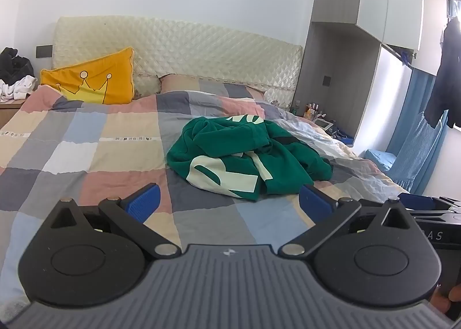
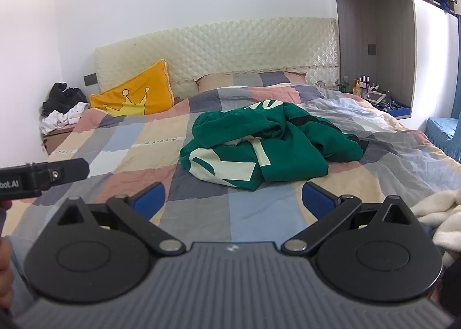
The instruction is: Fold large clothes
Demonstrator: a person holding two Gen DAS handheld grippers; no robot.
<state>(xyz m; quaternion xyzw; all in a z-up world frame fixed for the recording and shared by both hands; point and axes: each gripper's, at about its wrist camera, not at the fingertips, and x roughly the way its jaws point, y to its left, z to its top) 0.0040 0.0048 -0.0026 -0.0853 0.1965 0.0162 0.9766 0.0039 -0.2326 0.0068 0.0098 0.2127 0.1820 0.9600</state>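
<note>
A green sweatshirt with large cream letters lies crumpled in a heap on the checked bedspread, right of the bed's middle. It also shows in the right wrist view. My left gripper is open and empty, held above the bed short of the sweatshirt's near edge. My right gripper is open and empty, also short of the near edge. The left gripper's body shows at the left of the right wrist view.
A yellow crown cushion leans on the quilted headboard. Clothes are piled on the left nightstand. A white fluffy blanket lies at the near right. A shelf with bottles and a blue curtain stand right.
</note>
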